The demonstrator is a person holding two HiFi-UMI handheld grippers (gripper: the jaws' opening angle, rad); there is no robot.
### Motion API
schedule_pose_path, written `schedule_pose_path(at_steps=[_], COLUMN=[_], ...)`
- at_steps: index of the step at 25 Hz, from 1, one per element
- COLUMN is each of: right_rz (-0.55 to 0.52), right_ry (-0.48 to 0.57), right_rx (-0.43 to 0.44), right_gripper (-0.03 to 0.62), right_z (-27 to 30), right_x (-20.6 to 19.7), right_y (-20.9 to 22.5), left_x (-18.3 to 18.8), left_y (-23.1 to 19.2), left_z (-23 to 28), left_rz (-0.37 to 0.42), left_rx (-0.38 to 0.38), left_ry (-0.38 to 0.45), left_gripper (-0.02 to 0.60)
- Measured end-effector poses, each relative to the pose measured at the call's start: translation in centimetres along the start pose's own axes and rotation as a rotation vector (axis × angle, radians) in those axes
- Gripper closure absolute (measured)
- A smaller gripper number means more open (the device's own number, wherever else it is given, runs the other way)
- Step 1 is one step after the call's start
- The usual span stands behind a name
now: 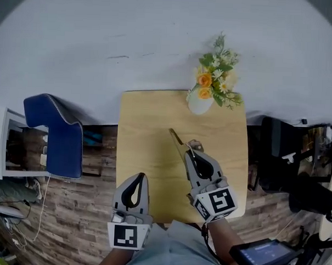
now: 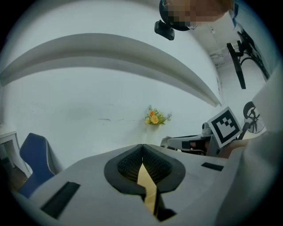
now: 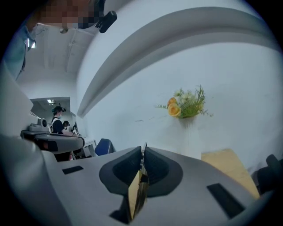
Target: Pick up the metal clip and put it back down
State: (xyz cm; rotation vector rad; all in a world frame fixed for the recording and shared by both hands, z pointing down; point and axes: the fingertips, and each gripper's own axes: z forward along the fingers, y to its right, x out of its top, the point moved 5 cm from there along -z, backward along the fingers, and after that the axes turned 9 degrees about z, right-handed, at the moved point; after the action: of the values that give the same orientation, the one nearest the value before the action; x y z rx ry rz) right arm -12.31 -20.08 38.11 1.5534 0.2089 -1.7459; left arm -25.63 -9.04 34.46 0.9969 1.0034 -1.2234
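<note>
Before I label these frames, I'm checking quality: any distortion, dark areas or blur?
Head view: fisheye, dark corners, dim floor, table well lit. Left gripper view: wall ledge bowed into arcs, left tongs soft up close. Right gripper view: same bowing, metal clip in the right tongs slightly blurred.

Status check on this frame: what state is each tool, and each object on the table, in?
left tool: shut, nothing between its jaws
right tool: shut on the metal clip
metal clip: gripped, sticking out ahead of the tool, apparently clear of the table
vase: upright at the table's far edge, holding flowers
</note>
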Motion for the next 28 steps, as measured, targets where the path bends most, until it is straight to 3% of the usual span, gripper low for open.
schedule_pose_path(at_steps=[4,15,21,28], right_rz=[-0.022,-0.016,0.018,0.081], right_ry=[0.059,0.156,0.168,0.131], right_rx=[-0.024,-0.149,-0.234,-0.323], right_gripper=[0.540,0.540,0.540,0.540], right_z=[-2.9,-10.4,-14.5,-16.5], right_x=[2.4,4.6,3.3,-1.1], right_y=[0.8,5.9,9.3,14.0], left_x=[1.9,4.1,4.0,1.7], left_y=[2.3,8.6,12.8,16.4], left_z=[-0.3,0.8,2.0,4.3], left_rz=[0.036,0.120,0.150,0.166], left_rx=[-0.022,-0.133,-0.215,-0.293], left_ry=[0.047,0.075,0.051,-0.033], left_gripper=[0.563,0.563,0.563,0.563])
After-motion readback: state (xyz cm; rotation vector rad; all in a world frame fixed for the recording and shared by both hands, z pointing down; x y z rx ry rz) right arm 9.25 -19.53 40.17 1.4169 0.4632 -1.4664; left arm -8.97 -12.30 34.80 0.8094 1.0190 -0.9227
